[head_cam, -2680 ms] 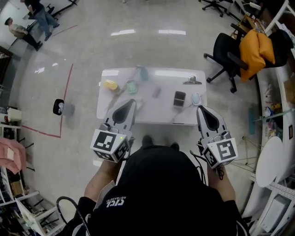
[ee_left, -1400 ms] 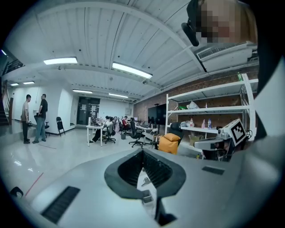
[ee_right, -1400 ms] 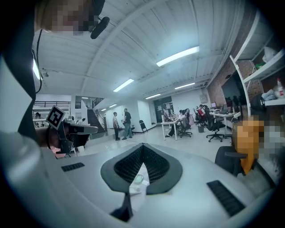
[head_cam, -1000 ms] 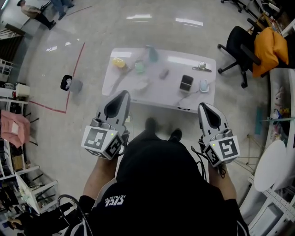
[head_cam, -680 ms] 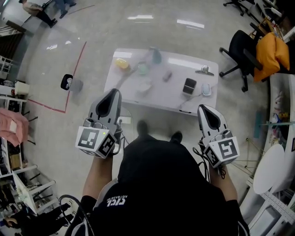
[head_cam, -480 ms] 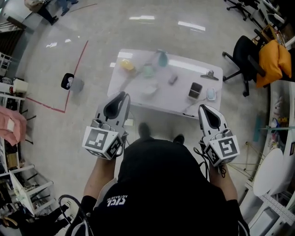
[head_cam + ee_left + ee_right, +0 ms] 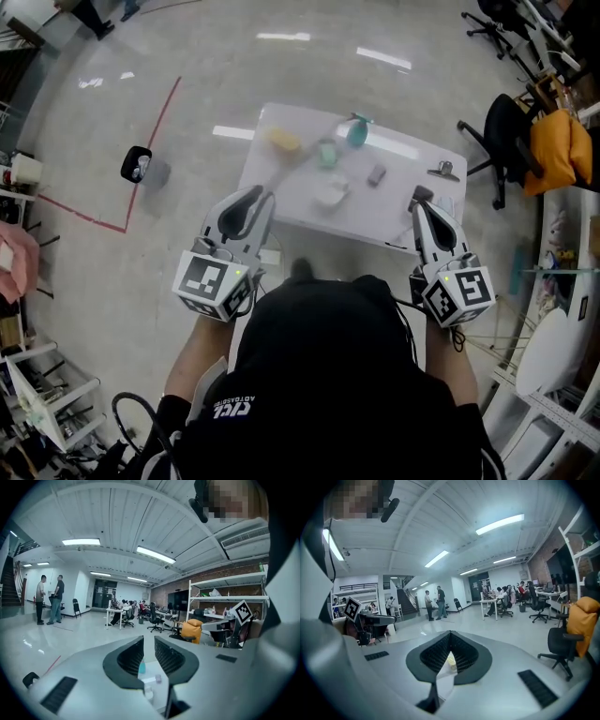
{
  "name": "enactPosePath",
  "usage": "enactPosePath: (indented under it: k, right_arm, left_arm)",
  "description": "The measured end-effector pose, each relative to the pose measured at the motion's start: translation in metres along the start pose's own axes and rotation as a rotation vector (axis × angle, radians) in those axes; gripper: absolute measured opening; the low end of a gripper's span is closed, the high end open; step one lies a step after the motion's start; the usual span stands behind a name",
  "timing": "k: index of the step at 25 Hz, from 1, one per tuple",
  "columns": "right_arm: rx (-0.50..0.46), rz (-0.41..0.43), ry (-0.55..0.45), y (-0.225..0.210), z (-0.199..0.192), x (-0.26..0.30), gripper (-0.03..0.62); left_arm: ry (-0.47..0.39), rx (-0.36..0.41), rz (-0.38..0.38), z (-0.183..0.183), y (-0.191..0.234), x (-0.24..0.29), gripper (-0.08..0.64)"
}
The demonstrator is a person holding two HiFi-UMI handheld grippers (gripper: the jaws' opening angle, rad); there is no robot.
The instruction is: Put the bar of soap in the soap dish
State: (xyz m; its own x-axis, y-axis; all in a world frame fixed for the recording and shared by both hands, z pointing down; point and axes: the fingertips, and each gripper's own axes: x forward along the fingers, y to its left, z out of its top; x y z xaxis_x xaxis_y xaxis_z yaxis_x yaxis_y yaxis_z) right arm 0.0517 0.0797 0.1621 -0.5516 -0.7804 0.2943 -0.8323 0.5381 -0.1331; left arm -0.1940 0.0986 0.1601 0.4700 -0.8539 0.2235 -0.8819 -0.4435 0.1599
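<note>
On the white table (image 7: 300, 202) ahead lie a small pinkish-grey bar (image 7: 376, 174), a yellow lump (image 7: 284, 141), a shallow white dish (image 7: 330, 194) and a green item (image 7: 326, 153); which is the soap I cannot tell. My left gripper (image 7: 255, 190) is held short of the table's near left edge, jaws a narrow gap apart and empty (image 7: 148, 641). At the near right corner my right gripper (image 7: 419, 202) has its jaws shut together on nothing (image 7: 450, 633). Through the left jaws I see the dish (image 7: 148, 694) and the bar (image 7: 158, 678).
A teal bottle (image 7: 357, 131) stands at the table's far side, a metal clip (image 7: 442, 172) and a dark flat object (image 7: 419, 192) at its right end. Office chairs (image 7: 502, 131), one with an orange bag (image 7: 548, 145), stand right. A red floor line (image 7: 150, 155) runs left.
The table has come nearer and now lies just beyond both grippers, which were carried forward with the person. Neither gripper's jaws have changed.
</note>
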Motion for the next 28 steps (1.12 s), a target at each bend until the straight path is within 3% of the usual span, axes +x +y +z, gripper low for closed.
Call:
enactPosePath:
  k: [10,19,23,28]
  right_arm:
    - [0.02,-0.024,0.112,0.02,-0.023,0.046,0.017]
    - [0.068,0.003,0.169,-0.005,-0.039,0.087,0.017]
    - [0.085,0.015,0.175,-0.021,-0.04,0.107,0.017]
    - [0.171,0.022,0.172,-0.051,-0.059,0.127,0.017]
  left_arm:
    - [0.044,-0.068,-0.025,-0.029,0.046,0.011,0.086]
    - [0.109,-0.094,-0.019,-0.05,0.062,0.057,0.087]
    - [0.12,-0.096,0.021,-0.05,0.071,0.075,0.086]
    - [0.146,-0.118,0.052,-0.059,0.084,0.104,0.086]
